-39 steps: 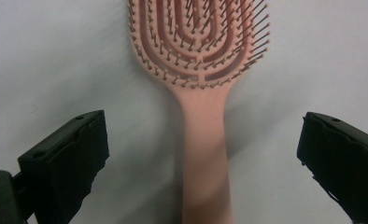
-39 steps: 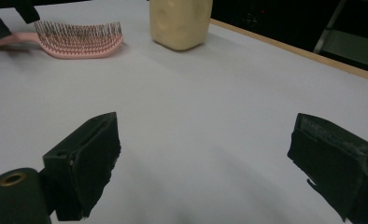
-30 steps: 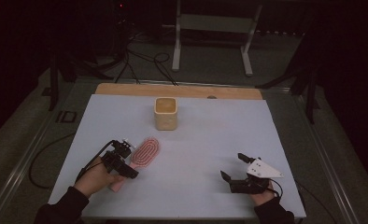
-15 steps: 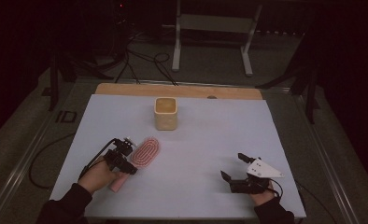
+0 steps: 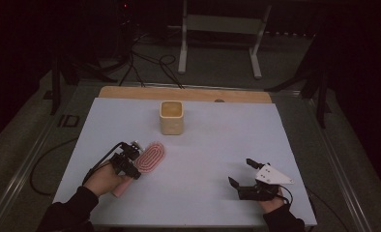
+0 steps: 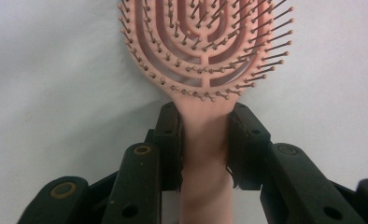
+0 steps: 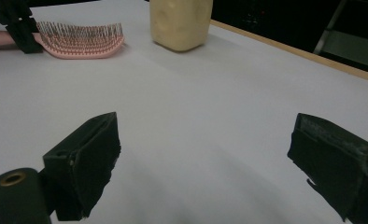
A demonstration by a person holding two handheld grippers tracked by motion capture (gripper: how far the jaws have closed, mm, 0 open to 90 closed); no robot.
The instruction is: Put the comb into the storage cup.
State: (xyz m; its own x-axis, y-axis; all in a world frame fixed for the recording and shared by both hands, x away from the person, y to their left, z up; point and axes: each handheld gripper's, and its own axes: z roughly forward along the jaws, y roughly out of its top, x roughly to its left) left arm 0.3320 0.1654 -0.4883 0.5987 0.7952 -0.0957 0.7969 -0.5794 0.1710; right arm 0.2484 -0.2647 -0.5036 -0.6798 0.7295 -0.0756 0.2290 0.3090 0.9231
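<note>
Left tool (image 6: 205, 140) jaws have just been closing and now pinch the brush (image 6: 205, 56) neck, brush flat on the surface (image 5: 217, 145) near the cup (image 5: 171, 117); right tool (image 7: 210, 163) idles wide open, so grip should firm before lifting level.

Tan square cup (image 5: 171, 118) upright on white table (image 5: 217, 145), metal stand (image 5: 221, 34) behind
</note>
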